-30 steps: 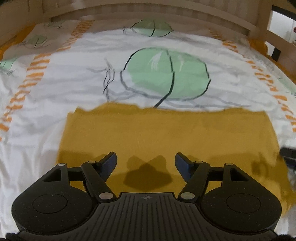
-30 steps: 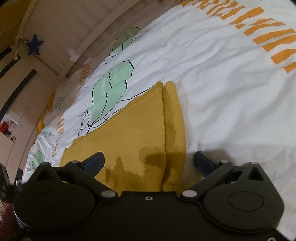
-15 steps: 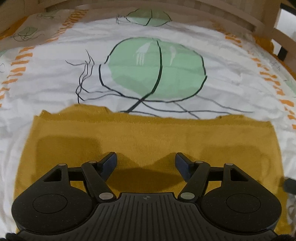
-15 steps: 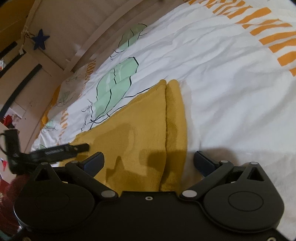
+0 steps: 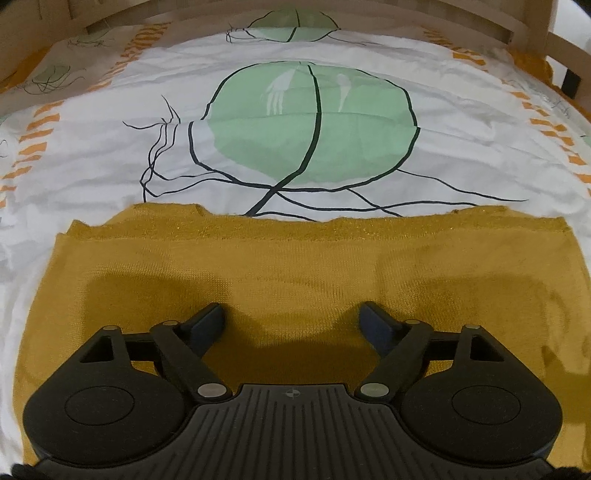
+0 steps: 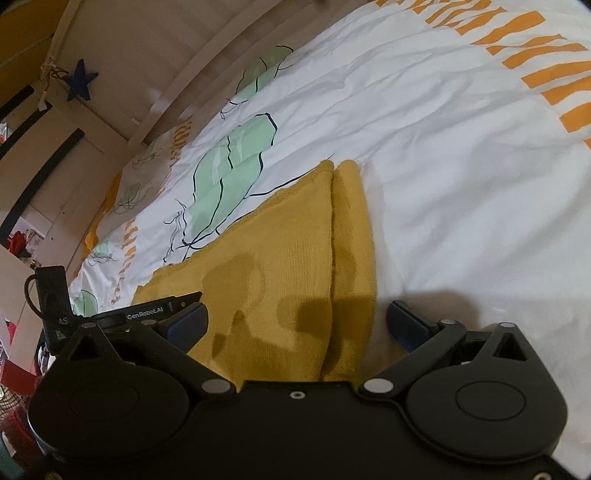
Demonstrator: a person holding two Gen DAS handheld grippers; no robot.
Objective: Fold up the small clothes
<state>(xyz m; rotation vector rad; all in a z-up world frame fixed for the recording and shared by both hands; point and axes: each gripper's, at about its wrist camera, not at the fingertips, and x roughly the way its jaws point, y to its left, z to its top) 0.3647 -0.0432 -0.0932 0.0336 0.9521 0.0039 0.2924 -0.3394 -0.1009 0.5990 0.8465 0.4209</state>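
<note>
left claw (image 5: 291, 325) is seen spread over the yellow knit garment (image 5: 314, 266), jaws opening wider, nothing pinched; cloth lies under the gap but isn't pressed by the pads. right claw (image 6: 295, 321) is spread too, empty, straddling the garment's right edge where a folded-over strip (image 6: 352, 229) is laid along it. in the right view the left claw's tip (image 6: 162, 308) is caught just beside the right one's left finger.

garment is laid flat on the bedsheet (image 5: 110, 147), w/ green leaf print, roughly rectangular, far edge (image 5: 332, 225) showing a slightly rolled glittery band. it sits in the near middle of the bed, wooden bed frame (image 5: 532, 33) well behind.

step judged: getting set for the next fold, prob. grabbing the near edge w/ both claws. to be done well: both pads should be lowered onto the same edge, all layers caught together, esp. the folded strip on the right so it isn't left behind. cloth should be lifted evenly & carried toward the far edge, corners matched, no dragging of the sheet beneath.

containers: none are seen; no basket or box in either view.
</note>
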